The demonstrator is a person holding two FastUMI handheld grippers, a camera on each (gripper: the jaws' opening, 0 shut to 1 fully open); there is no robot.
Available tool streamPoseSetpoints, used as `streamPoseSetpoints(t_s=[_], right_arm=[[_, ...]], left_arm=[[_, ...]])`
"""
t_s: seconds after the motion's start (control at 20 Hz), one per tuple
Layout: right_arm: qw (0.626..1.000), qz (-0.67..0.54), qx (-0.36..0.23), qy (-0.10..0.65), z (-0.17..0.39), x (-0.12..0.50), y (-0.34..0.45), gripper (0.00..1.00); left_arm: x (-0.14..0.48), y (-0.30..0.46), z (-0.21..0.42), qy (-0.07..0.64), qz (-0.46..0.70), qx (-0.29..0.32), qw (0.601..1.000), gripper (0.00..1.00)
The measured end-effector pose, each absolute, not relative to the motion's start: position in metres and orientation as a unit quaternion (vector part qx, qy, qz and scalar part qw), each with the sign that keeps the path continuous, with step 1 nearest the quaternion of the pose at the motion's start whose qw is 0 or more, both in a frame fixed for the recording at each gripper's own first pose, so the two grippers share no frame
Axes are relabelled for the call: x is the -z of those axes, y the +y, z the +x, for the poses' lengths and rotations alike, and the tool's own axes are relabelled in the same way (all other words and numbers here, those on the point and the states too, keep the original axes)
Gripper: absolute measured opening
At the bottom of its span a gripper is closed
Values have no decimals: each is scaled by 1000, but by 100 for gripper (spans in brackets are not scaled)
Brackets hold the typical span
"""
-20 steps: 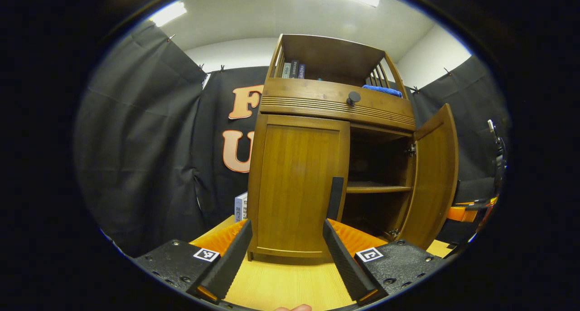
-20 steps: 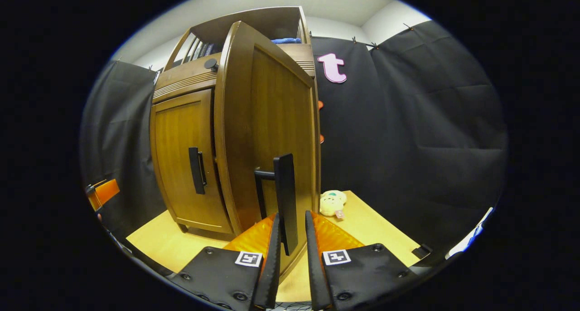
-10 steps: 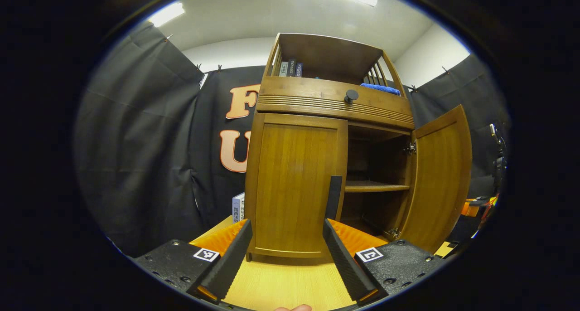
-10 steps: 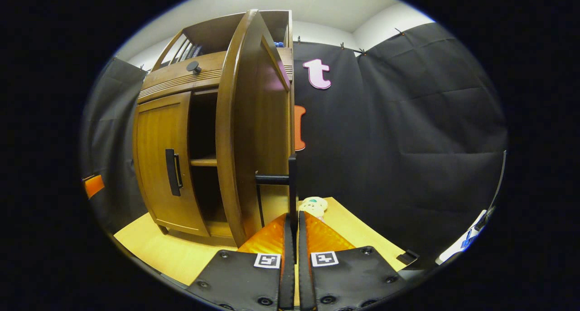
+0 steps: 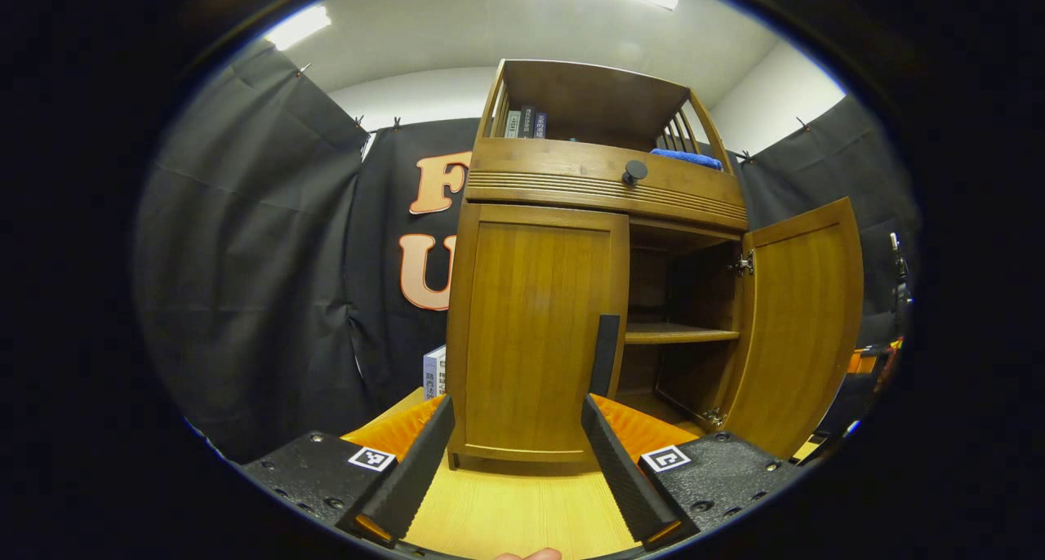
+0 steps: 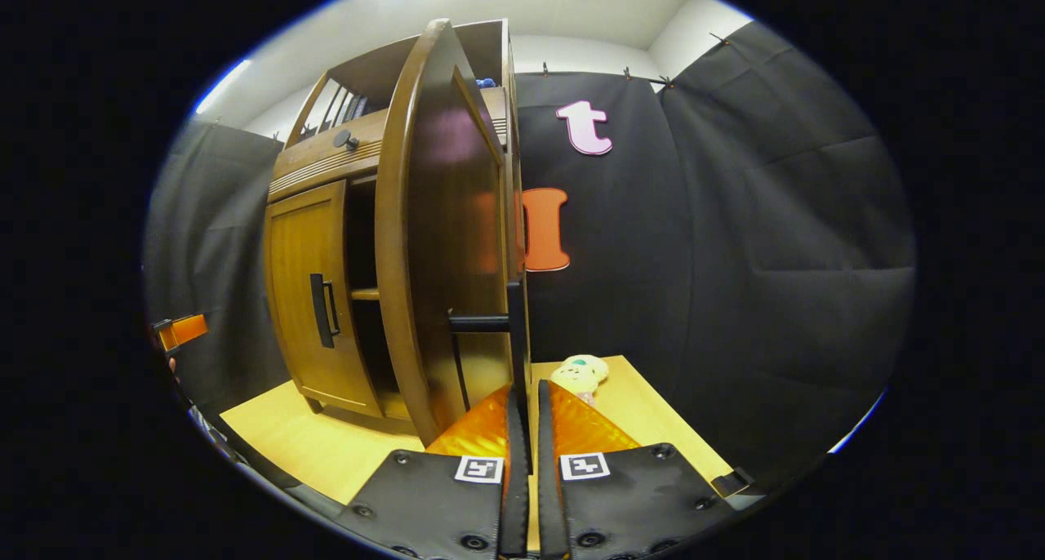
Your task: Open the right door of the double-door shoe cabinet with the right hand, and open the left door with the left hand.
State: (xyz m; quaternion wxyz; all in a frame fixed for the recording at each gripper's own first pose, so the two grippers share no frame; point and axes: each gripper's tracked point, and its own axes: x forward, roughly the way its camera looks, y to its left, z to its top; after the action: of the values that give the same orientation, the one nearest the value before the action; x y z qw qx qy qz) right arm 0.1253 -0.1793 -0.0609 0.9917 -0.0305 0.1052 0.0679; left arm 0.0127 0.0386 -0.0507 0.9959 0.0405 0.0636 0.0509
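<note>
The wooden shoe cabinet [image 5: 604,180] stands on a light wood tabletop. Its left door [image 5: 531,323] is closed, with a black vertical handle [image 5: 606,354] at its inner edge. My left gripper [image 5: 517,405] is open in front of that door, and the handle stands just above its right-hand fingertip without touching it. The right door [image 5: 804,323] is swung wide open, showing a shelf [image 5: 678,337] inside. In the right gripper view this door [image 6: 441,242] is almost edge-on, and my right gripper [image 6: 526,397] is shut on its black handle [image 6: 514,331].
Books [image 5: 522,124] and a blue cloth [image 5: 690,161] sit on the top shelf, above a drawer with a round knob [image 5: 634,170]. A boxed book [image 5: 433,372] leans left of the cabinet. A small plush toy [image 6: 580,372] lies on the table beyond the right door.
The right door has swung further open with my right gripper on its handle, whose fingers drew together on it. My left gripper has stayed open in front of the closed left door.
</note>
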Motion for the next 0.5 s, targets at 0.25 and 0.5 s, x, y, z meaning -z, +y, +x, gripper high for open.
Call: streamPoseSetpoints(t_s=[0.25, 0.5], right_arm=[[988, -18, -103, 113, 129, 61, -201, 21], [988, -20, -114, 107, 128, 60, -199, 21]], left_arm=[[49, 41, 13, 60, 47, -63, 995, 95], [52, 41, 12, 65, 39, -60, 995, 95]])
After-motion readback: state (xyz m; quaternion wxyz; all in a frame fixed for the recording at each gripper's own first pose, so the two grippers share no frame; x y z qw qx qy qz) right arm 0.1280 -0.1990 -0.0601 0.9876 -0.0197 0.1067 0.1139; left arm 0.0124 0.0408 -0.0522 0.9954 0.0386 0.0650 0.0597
